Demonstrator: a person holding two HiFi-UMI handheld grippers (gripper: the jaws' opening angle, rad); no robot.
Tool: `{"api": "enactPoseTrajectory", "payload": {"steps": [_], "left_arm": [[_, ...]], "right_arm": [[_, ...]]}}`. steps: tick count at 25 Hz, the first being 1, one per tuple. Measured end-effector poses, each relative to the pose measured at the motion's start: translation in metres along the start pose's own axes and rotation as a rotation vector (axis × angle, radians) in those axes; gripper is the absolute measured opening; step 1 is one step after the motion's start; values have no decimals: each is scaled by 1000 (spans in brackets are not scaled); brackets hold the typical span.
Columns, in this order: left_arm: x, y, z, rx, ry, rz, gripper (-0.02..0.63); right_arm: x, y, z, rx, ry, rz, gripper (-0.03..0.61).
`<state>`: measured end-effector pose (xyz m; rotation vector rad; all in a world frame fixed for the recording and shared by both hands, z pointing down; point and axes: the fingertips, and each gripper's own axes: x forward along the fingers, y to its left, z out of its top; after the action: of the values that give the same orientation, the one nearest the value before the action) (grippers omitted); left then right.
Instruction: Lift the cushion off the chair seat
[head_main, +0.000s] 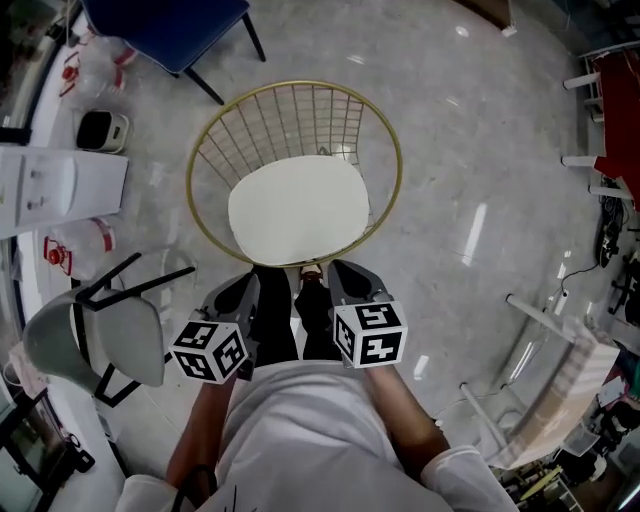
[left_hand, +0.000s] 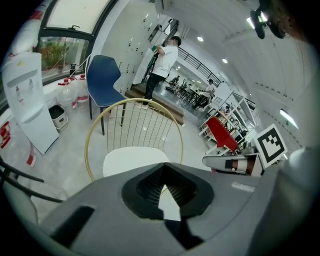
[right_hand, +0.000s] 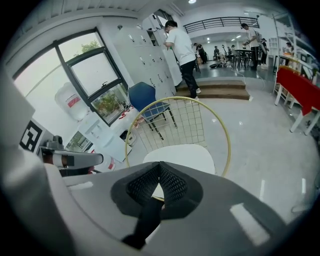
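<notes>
Because the left tongs (head_main: 248, 288), at 7 o'clock from the cushion (head_main: 298, 210), are pressed together with nothing in them, they cannot grab yet. The cushion lies flat on the seat of the gold wire chair (head_main: 300, 84), untouched. The right tongs (head_main: 342, 276), at its 5 o'clock, are pressed together and empty too. If both go in like this, they may only poke the cushion and shove it toward 12 o'clock. A pinch on one edge could let it flop and slip.
</notes>
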<state>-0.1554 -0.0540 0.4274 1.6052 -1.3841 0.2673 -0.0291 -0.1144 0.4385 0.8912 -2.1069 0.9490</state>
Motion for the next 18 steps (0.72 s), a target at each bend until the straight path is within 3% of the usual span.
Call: {"api": "enactPoseTrajectory", "payload": {"steps": [7, 18], "left_arm": [[14, 25, 12, -30, -32, -33, 5], [44, 76, 3, -59, 22, -13, 5]], "right_arm": [[22, -17, -9, 26, 43, -40, 7], [63, -23, -30, 38, 98, -75, 14]]}}
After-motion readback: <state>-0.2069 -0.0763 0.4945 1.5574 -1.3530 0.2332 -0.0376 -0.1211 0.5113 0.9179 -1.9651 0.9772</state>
